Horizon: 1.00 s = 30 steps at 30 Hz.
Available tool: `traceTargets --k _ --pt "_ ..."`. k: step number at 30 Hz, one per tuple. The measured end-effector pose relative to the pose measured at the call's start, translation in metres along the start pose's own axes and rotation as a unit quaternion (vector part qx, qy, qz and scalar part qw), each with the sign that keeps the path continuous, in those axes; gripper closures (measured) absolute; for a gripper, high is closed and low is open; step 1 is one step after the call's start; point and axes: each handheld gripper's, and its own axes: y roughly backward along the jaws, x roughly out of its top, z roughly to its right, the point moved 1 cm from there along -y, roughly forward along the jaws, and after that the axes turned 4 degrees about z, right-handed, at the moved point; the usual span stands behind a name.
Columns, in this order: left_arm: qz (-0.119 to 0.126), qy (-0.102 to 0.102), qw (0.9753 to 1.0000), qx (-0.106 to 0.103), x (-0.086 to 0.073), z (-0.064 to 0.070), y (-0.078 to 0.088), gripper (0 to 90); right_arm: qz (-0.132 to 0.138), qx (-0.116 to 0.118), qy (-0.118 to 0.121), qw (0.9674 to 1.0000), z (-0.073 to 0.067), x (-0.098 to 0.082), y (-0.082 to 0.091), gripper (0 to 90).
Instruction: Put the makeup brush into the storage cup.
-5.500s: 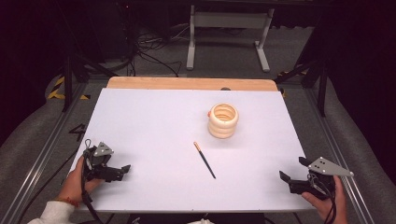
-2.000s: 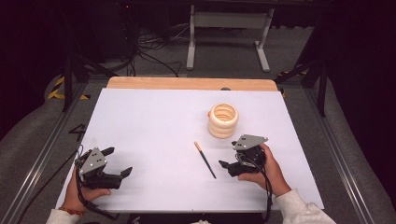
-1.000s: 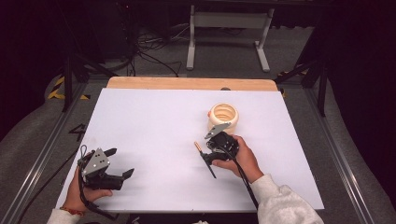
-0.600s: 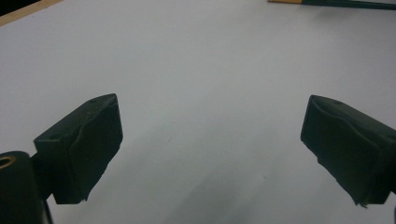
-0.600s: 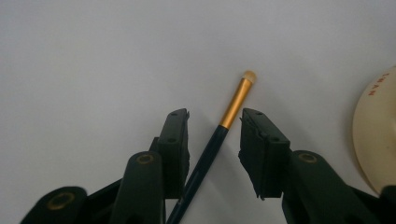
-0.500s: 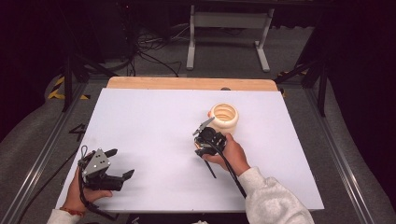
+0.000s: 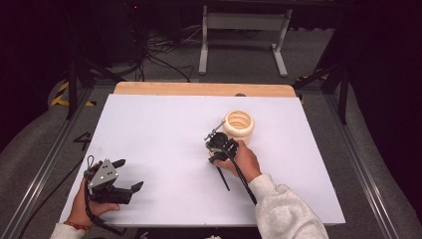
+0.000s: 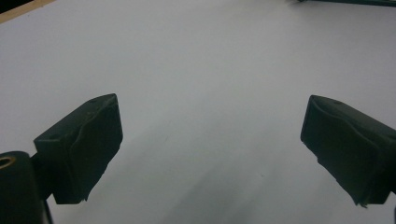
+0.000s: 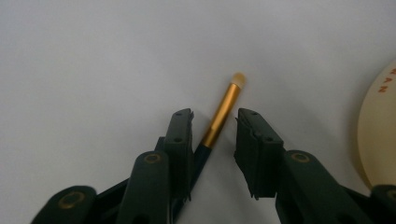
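A thin brush lies on the white table; its black handle trails out from under my right hand. Its gold ferrule and pale tip lie between the jaws of my right gripper. Those jaws have just been closing. The left jaw lies against the handle and a gap remains at the right jaw. In the high view my right gripper sits at mid-table, just in front of a cream ring-shaped object. Near the front left corner, my left gripper rests wide open, with bare table between its jaws.
The cream object's curved side stands close to the right of my right jaw. A wooden strip runs along the table's far edge. Metal rails flank both sides, and cables and a stand's legs lie on the floor beyond.
My right hand has come in from the right to the brush's tip at mid-table, lowering onto it as its jaws narrowed around it. The left gripper has stayed put.
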Motion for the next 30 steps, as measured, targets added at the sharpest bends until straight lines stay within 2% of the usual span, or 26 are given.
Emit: traceTargets --k 5,10,13,17,24,27,30 --pt "-0.004 -0.005 1.0 -0.002 0.0 0.001 -0.001 6.5 -0.011 -0.003 -0.002 0.9999 -0.001 0.003 -0.001 71.6" --pt "-0.004 -0.003 1.0 -0.003 0.0 0.001 -0.001 6.5 -0.024 -0.001 0.003 0.9997 -0.002 0.008 -0.002 80.1" --pt "-0.005 -0.004 1.0 -0.003 0.0 0.001 -0.002 6.5 -0.03 0.003 -0.002 0.9995 0.0 0.009 -0.003 83.8" --pt "-0.006 -0.005 1.0 -0.004 0.001 0.001 -0.002 6.5 -0.031 0.004 0.005 0.9995 0.0 0.01 -0.003 84.2" --pt "-0.006 -0.007 0.9999 -0.006 0.002 0.002 -0.003 6.5 -0.024 0.011 0.006 0.9996 0.001 0.008 0.0 84.2" --pt "-0.01 -0.006 0.9999 -0.001 0.003 0.001 -0.004 6.5 -0.008 0.013 0.007 0.9999 0.003 0.007 0.006 84.2" --pt "-0.011 -0.006 0.9999 -0.005 0.003 0.002 -0.005 6.5 -0.002 0.013 0.005 0.9999 0.004 0.006 0.009 84.2"
